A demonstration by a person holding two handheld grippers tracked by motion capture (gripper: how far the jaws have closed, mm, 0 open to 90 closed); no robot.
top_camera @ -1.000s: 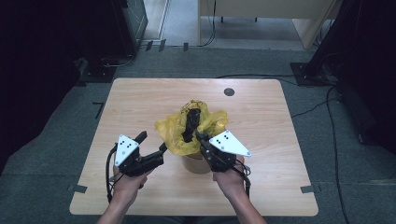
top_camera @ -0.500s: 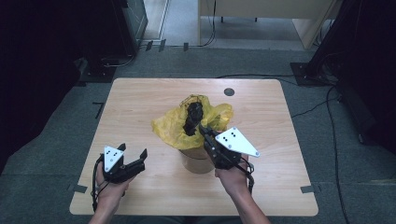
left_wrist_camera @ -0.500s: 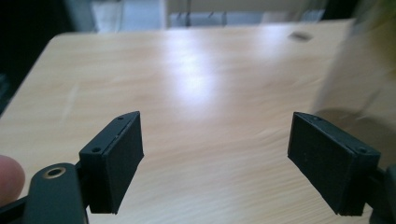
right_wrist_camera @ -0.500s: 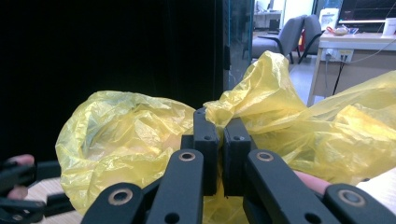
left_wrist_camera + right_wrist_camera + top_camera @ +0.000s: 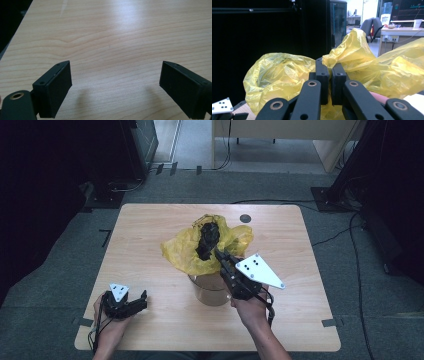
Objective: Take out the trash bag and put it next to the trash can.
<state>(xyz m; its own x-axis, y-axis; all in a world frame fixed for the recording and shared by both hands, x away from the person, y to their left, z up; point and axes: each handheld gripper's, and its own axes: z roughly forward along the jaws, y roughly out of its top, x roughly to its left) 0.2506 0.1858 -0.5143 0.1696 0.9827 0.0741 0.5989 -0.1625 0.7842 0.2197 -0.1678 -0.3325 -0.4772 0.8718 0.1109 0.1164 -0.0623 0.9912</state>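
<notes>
The right tongs [image 5: 220,255] are clamped on a fold of the yellow bag [image 5: 187,252], pinching the thin plastic between their tips. To do this step well, the grip wants to stay on a doubled fold near the bag's rim, and any pull should be slow and even so the film doesn't tear or slip out. The pull should also run away from the bin [image 5: 210,290] beneath, or the bin may tip.

The left tongs [image 5: 139,301] stand wide apart and hold nothing, low over bare counter [image 5: 120,37], well off to the side of the right pair. They look free to steady the bin.

The bag drapes over and beyond the bin, just ahead of the right tongs. A dark crumpled mass [image 5: 206,237] sits in the bag's mouth; probably black plastic or waste, though the view is too coarse to be sure.
</notes>
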